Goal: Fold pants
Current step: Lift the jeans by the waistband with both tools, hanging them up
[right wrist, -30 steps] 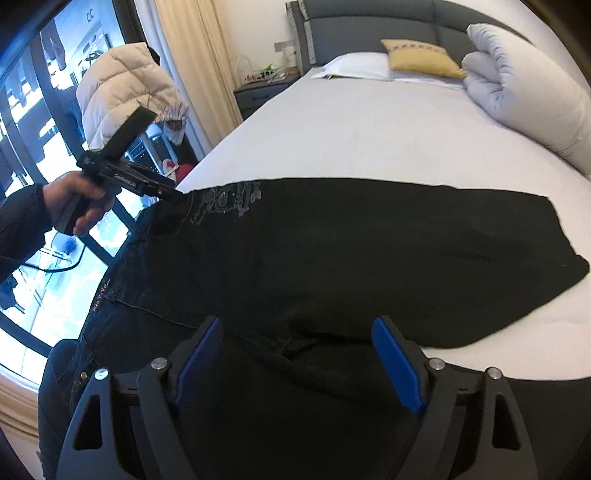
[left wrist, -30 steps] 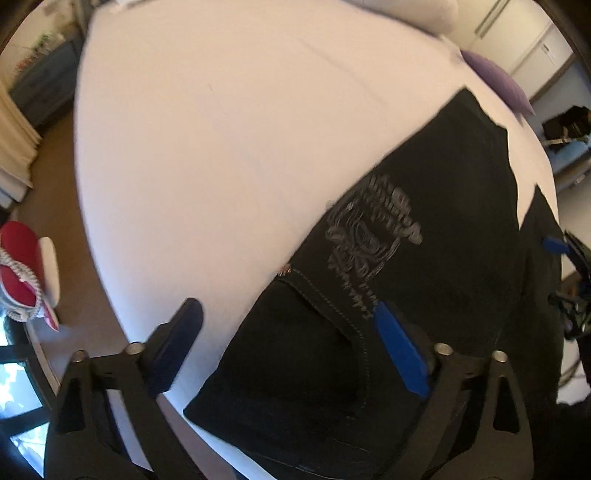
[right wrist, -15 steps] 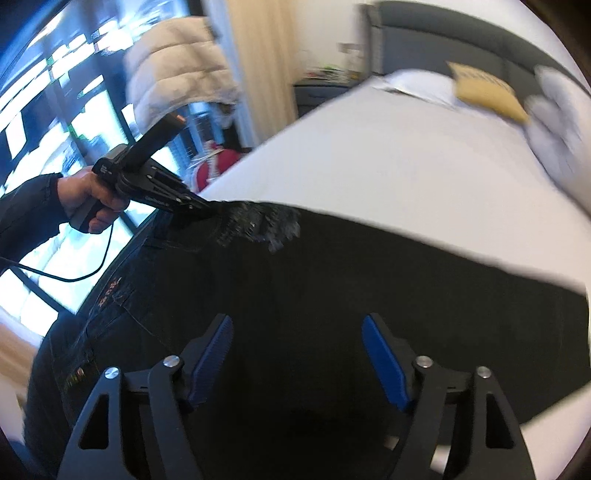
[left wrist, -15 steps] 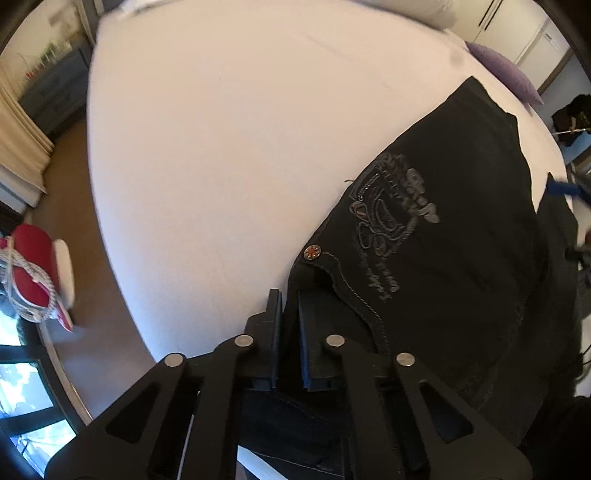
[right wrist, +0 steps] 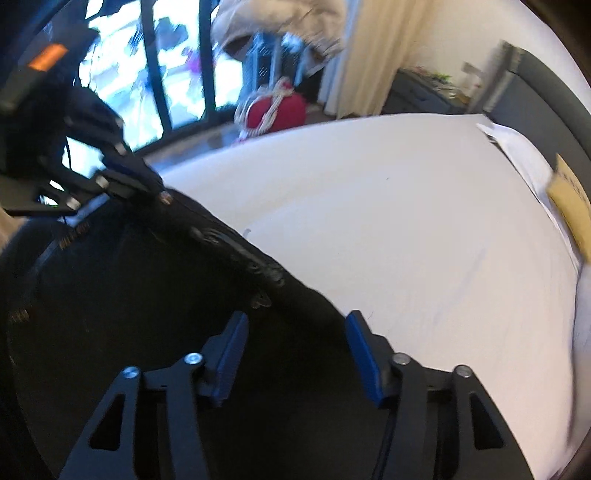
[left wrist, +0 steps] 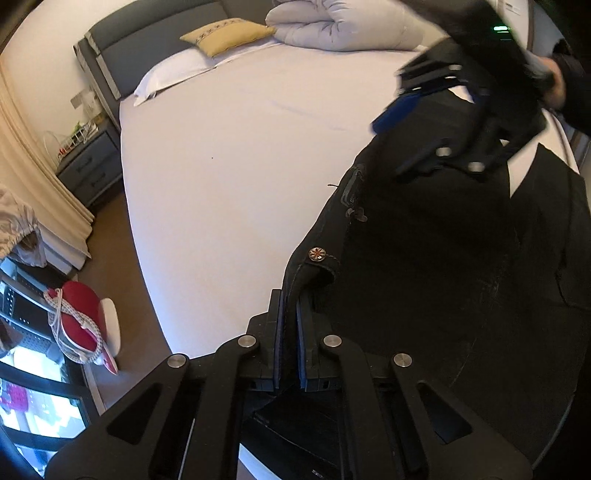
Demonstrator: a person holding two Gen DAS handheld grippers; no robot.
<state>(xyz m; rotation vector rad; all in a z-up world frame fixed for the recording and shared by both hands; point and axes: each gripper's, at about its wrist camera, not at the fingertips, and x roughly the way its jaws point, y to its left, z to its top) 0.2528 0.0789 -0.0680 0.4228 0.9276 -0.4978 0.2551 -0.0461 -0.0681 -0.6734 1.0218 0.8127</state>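
**Waistband corner pinched, second grab not made**

Looks like the opening grab of the fold. Left tongs (left wrist: 289, 325) clamped together on the waistband corner of the black jeans (left wrist: 443, 266), right below the one copper rivet button (left wrist: 317, 253), lower centre of the left wrist view. Right tongs (right wrist: 293, 354) spread apart, blue pads either side of dark denim near the jeans' edge, nothing gripped; same tongs seen blurred at upper right of the left view.

Jeans spread over the near part of the white bed (left wrist: 236, 155), filling the right half of the left view and the lower left of the right view. Can't tell how much is lifted off the sheet.

Next move, best guess: bring the right tongs down onto the waistband or edge and close them, then carry both corners across together. Needs a matched grip, or the fabric drags and bunches.

Count:
- one pair of jeans
- two sets of tongs
- one yellow cushion (left wrist: 227, 35), upper centre
- one white pillow (left wrist: 173, 72)
- one rolled duvet (left wrist: 343, 22), top
- one nightstand (left wrist: 90, 162), left
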